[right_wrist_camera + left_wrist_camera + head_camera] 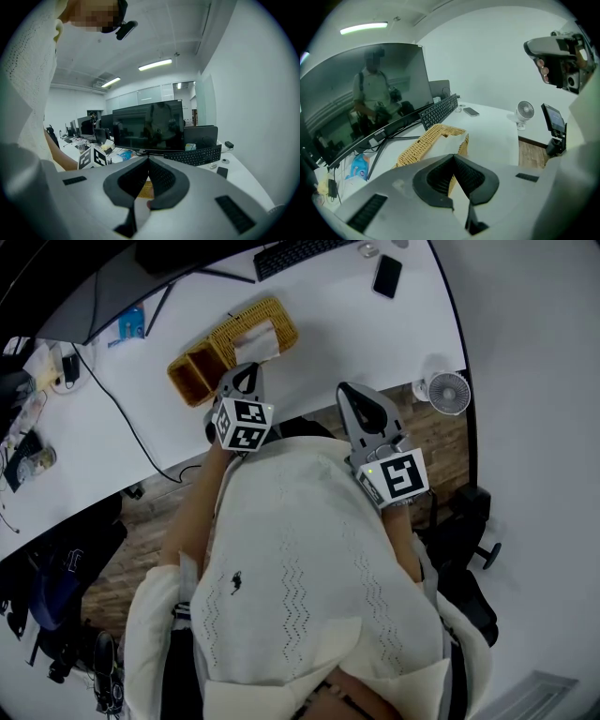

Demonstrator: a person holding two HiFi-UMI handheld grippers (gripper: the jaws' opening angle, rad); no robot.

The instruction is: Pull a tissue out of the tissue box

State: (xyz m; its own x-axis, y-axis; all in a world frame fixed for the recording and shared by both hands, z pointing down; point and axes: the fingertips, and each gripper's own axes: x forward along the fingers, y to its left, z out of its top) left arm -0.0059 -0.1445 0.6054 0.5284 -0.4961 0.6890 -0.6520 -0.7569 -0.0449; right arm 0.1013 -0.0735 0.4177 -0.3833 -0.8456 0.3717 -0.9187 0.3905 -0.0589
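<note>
White office surface (356,334): the wicker tissue box (199,371) sits near my edge with one tissue (256,341) standing up out of it, so as far as I can see nothing is pulled yet. Left tongs (249,371) are closed tip to tip, angled down with the tissue right beyond the tips and nothing visibly pinched; right tongs (347,390) are closed too, empty, off beside the box. What's left, I reckon: open the left, bite the tissue, lift. The keyboard (300,254), phone (386,276) and small fan (448,392) sit well apart, nothing in the way.
</note>
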